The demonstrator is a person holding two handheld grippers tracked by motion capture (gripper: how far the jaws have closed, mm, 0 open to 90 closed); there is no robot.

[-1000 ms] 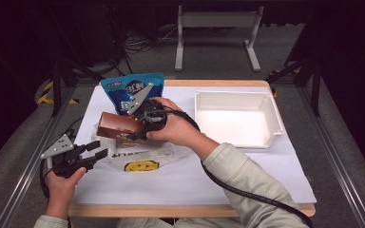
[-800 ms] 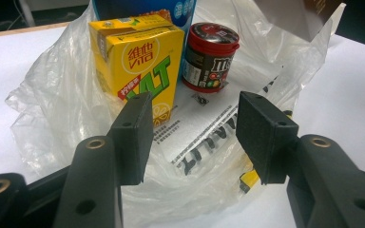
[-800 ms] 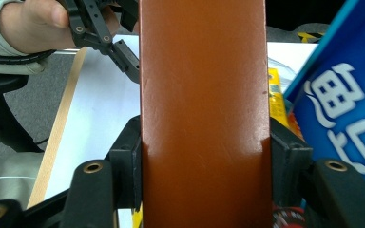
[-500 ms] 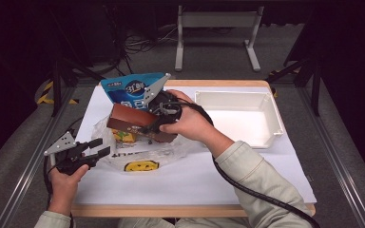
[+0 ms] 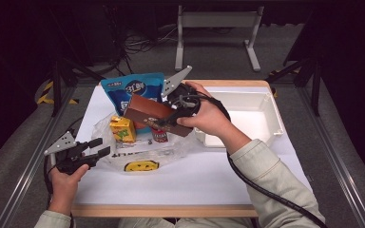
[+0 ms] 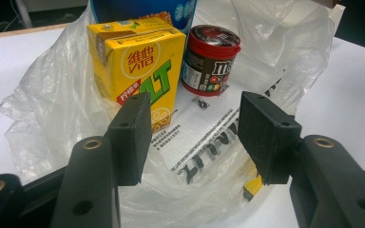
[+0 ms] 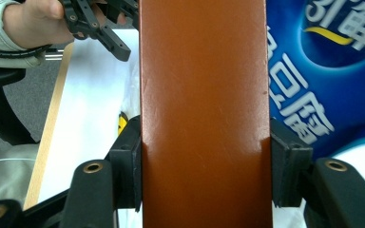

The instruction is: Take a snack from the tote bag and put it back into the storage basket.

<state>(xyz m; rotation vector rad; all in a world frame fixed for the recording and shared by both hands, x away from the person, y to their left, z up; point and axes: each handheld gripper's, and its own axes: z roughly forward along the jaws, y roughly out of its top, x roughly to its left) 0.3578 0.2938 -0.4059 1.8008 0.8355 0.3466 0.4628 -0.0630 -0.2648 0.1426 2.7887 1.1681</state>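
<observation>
My right gripper (image 5: 171, 116) is shut on one end of a brown box (image 5: 149, 113) and holds it tilted in the air above the plastic bag (image 5: 138, 154). In the right gripper view the brown box (image 7: 204, 109) sits clamped between both pads of the right gripper (image 7: 204, 171). My left gripper (image 5: 102, 147) rests open at the bag's left edge. The left gripper (image 6: 195, 137) has only the crumpled plastic bag (image 6: 209, 137) beyond its jaws. Inside the bag stand a yellow juice carton (image 6: 133, 61) and a red-lidded candy jar (image 6: 211, 59).
A blue snack bag (image 5: 130, 90) lies behind the brown box at the back of the white table sheet (image 5: 195, 175). A white tray (image 5: 278, 123) sits at the right. The yellow carton (image 5: 122, 129) and jar (image 5: 160, 135) stand under the lifted box.
My right gripper has carried the brown box up and to the right, away from the plastic bag. The left hand has stayed in place.
</observation>
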